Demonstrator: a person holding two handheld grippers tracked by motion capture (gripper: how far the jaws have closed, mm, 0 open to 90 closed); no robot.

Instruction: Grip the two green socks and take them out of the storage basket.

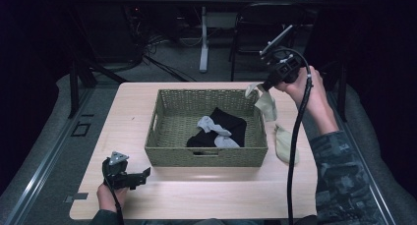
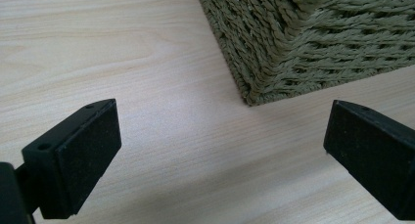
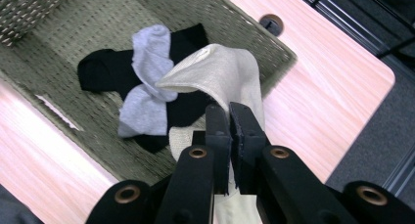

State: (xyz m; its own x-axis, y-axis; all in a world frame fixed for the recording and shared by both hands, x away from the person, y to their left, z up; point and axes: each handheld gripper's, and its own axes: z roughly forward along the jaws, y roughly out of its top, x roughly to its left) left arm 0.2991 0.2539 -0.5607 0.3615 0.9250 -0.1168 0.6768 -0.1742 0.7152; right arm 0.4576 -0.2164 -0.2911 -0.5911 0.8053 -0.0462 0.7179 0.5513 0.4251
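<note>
Already, a black sock (image 1: 231, 123) and a grey sock (image 1: 215, 131) are laid in the wicker basket (image 1: 206, 156), while a cream sock (image 1: 266, 105) is pinched in the closed right tool (image 1: 261, 87) beside the basket's far right corner, another cream sock (image 1: 285, 144) is left on the tabletop (image 1: 196, 195), and the left tool (image 1: 145, 175) is held open and empty.

Black two-jaw grippers, camouflage sleeve

The right gripper (image 1: 257, 89) trails a thick black cable; brass-ringed screw holes mark its arms; the left gripper (image 1: 146, 173) carries a grey three-cornered plate.
</note>
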